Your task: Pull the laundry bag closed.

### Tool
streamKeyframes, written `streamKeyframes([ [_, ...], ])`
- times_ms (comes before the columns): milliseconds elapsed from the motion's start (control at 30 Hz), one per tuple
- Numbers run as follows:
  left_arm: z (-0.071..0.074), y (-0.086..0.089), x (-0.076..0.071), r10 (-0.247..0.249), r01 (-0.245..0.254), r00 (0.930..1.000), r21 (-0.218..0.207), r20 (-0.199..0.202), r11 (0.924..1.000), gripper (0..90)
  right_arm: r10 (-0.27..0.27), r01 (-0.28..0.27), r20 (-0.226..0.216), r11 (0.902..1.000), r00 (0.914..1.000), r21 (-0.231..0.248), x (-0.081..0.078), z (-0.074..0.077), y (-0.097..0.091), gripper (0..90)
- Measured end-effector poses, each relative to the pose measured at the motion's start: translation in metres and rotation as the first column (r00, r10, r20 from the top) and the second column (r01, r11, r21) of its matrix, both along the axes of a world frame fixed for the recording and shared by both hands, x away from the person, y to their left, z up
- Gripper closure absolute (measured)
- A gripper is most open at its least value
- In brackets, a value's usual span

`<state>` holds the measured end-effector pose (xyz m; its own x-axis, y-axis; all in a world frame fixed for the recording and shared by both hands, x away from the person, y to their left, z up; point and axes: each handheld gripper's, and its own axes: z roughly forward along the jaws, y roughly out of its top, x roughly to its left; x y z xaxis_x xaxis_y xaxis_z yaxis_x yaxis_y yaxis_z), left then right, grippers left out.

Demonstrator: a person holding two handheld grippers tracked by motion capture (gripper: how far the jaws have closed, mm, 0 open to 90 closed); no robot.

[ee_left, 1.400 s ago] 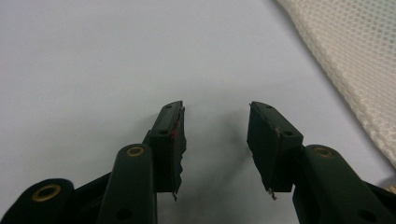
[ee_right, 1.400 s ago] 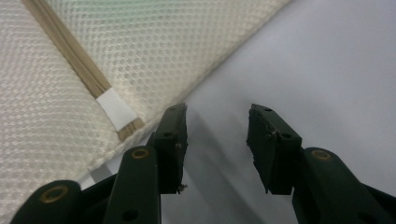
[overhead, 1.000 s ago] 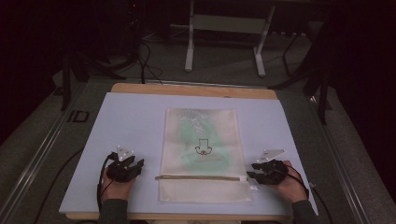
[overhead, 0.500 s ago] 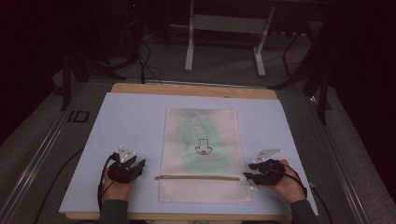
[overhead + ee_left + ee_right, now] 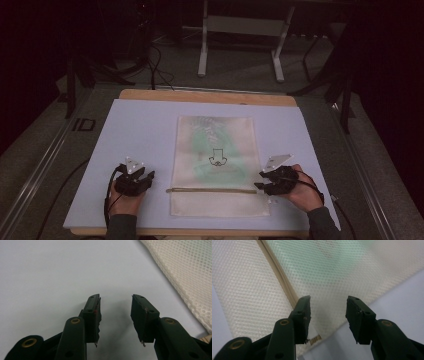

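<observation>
Mesh bag [image 5: 215,165] lies flat mid-bench [image 5: 140,130], zipper [image 5: 210,190] across. Right gripper [image 5: 328,308] just been opening, fingers wide and empty over the zipper end, ready to pinch. Left gripper [image 5: 115,307] open, empty, resting beside the bag.

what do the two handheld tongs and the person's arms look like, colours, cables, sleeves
Both tongs, the left gripper and the right gripper, are black, each topped by a grey three-cornered plate. A black cable trails from the left one. Close up, the left one's fingers are flat rectangular pads on arms with brass-coloured rivets. The person wears dark grey sleeves.
</observation>
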<state>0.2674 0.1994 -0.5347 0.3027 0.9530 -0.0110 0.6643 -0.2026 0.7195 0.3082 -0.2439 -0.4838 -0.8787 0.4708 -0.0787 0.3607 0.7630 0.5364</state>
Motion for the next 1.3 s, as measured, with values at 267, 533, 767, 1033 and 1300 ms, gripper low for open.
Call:
streamKeyframes([
  [267, 0.001, 0.002, -0.001, 0.002, -0.002, 1.0, -0.009, 0.004, 1.0, 58.6, 0.055, -0.055, -0.012, 0.9984, 0.9984, -0.01, 0.006, 0.004, 0.017, 52.5],
  [533, 0.001, 0.0, -0.001, -0.009, 0.009, 0.9999, -0.003, 0.01, 1.0, 58.6, 0.099, -0.1, -0.011, 0.9944, 0.995, -0.035, 0.01, 0.01, 0.034, 53.1],
  [767, 0.002, 0.001, -0.001, -0.011, 0.011, 0.9999, -0.005, 0.011, 0.9999, 58.6, 0.128, -0.128, -0.014, 0.9909, 0.9917, -0.04, 0.012, 0.008, 0.047, 53.2],
  [1033, 0.002, 0.0, -0.001, -0.011, 0.011, 0.9999, -0.006, 0.013, 0.9999, 58.6, 0.161, -0.161, -0.015, 0.9865, 0.9869, -0.028, 0.015, 0.008, 0.061, 52.9],
  [1300, 0.002, 0.0, -0.001, -0.015, 0.015, 0.9998, -0.005, 0.014, 0.9999, 58.5, 0.185, -0.186, -0.021, 0.9823, 0.9825, -0.027, 0.019, 0.008, 0.074, 52.9],
])
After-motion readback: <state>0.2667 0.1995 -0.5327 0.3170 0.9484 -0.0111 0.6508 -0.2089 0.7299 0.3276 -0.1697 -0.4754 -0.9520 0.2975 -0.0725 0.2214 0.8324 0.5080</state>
